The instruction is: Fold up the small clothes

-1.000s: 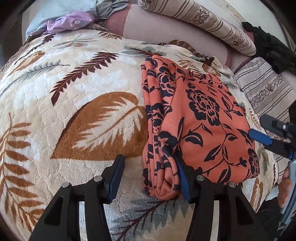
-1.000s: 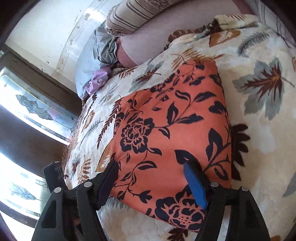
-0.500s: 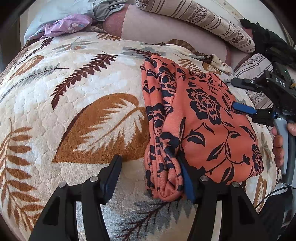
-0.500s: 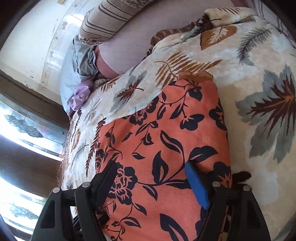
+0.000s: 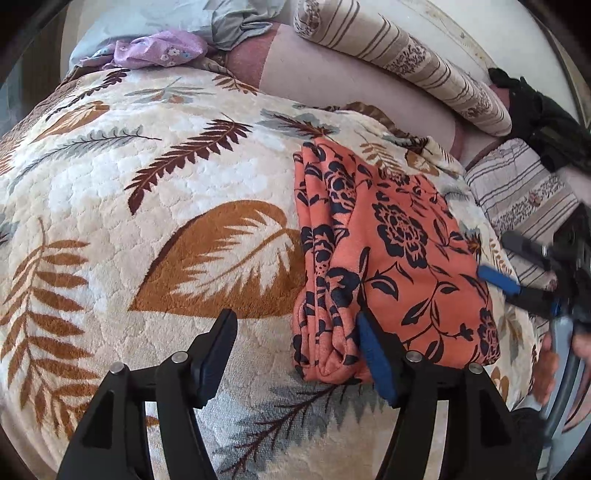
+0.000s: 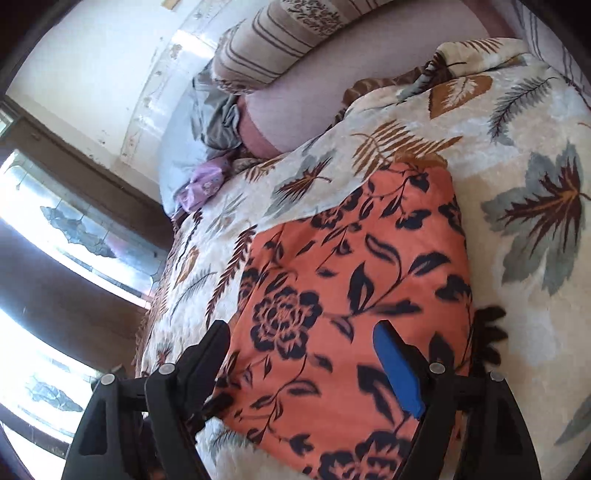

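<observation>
A folded orange cloth with a dark flower print [image 5: 399, 258] lies on the leaf-patterned blanket [image 5: 147, 221]. My left gripper [image 5: 295, 350] hovers at the cloth's near left corner. Its jaws are opening: the blue right pad [image 5: 375, 354] lies against the folded edge, while the left finger [image 5: 218, 350] is off the cloth over the blanket. My right gripper [image 5: 508, 264] is at the cloth's right edge. In the right wrist view, that gripper [image 6: 303, 358] hangs just above the cloth [image 6: 351, 288], its jaws also opening and gripping nothing.
Striped pillows [image 5: 406, 62] line the back of the bed, with another one [image 5: 517, 192] at the right. A purple garment [image 5: 159, 51] and grey-blue clothes [image 5: 229, 22] lie at the far left. A person's hand [image 5: 550, 373] holds the right gripper. A window [image 6: 55, 240] is beside the bed.
The left gripper's jaws have widened and it has drawn back a little. The right gripper swung forward over the cloth, then came back toward its near right edge.
</observation>
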The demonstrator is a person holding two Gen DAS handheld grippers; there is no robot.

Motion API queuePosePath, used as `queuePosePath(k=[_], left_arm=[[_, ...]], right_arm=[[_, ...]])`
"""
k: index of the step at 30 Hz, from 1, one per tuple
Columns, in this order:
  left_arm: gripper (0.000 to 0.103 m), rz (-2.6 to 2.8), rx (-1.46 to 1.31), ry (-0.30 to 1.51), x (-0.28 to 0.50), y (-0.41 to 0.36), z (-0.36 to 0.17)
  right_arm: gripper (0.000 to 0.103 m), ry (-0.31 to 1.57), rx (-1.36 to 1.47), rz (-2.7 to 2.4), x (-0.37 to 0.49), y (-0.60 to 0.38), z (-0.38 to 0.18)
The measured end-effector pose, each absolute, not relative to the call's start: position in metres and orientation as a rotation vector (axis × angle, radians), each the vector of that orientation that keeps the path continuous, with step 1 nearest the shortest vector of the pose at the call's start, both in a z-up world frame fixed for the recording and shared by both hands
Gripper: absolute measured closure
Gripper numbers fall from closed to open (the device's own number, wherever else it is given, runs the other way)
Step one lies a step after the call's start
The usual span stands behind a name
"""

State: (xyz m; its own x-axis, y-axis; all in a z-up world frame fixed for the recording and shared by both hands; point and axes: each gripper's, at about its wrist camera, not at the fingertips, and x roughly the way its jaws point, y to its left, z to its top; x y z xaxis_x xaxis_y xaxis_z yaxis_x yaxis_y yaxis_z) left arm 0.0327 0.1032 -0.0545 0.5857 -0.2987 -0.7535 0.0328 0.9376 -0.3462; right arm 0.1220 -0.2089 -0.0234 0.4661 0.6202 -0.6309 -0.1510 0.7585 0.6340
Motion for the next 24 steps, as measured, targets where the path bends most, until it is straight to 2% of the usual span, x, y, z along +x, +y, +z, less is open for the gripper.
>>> queuePosePath(k=[3, 4, 7, 9, 10, 12, 16, 20, 21, 22, 23, 24], left_arm=[[0.038, -0.224, -0.332, 1.013, 0.038, 0.106, -0.065], [0.049, -0.24, -0.344, 1.059, 0.041, 0.106, -0.071], [0.051, -0.251, -0.335, 1.044, 0.042, 0.104, -0.058], [0.048, -0.258, -0.327, 1.014, 0.05, 0.103, -0.043], [0.04, -0.26, -0.33, 1.006, 0.057, 0.105, -0.037], [0.035, -0.257, -0.366, 0.988, 0.075, 0.112, -0.029], [0.035, -0.28, -0.416, 0.997, 0.126, 0.127, -0.033], [0.036, -0.246, -0.428, 1.081, 0.164, 0.127, -0.053], [0.048, -0.235, -0.427, 1.102, 0.171, 0.125, -0.058], [0.079, -0.224, -0.42, 1.12, 0.174, 0.125, -0.063], [0.093, -0.214, -0.413, 1.129, 0.176, 0.124, -0.064], [0.094, -0.22, -0.409, 1.104, 0.174, 0.123, -0.058]], right_arm=[[0.021, 1.024, 0.549, 0.531, 0.095, -0.205, -0.047], [0.021, 1.031, 0.533, 0.53, 0.089, -0.204, -0.054], [0.021, 0.975, 0.532, 0.542, 0.078, -0.207, -0.054], [0.021, 0.953, 0.546, 0.552, 0.075, -0.21, -0.054], [0.021, 0.946, 0.55, 0.559, 0.074, -0.211, -0.056], [0.021, 0.929, 0.558, 0.575, 0.071, -0.213, -0.058], [0.021, 0.907, 0.586, 0.619, 0.07, -0.221, -0.062], [0.021, 0.905, 0.605, 0.646, 0.073, -0.224, -0.064], [0.021, 0.906, 0.61, 0.65, 0.073, -0.224, -0.065], [0.021, 0.907, 0.615, 0.653, 0.074, -0.224, -0.065], [0.021, 0.907, 0.62, 0.656, 0.075, -0.225, -0.065], [0.021, 0.909, 0.624, 0.661, 0.075, -0.227, -0.066]])
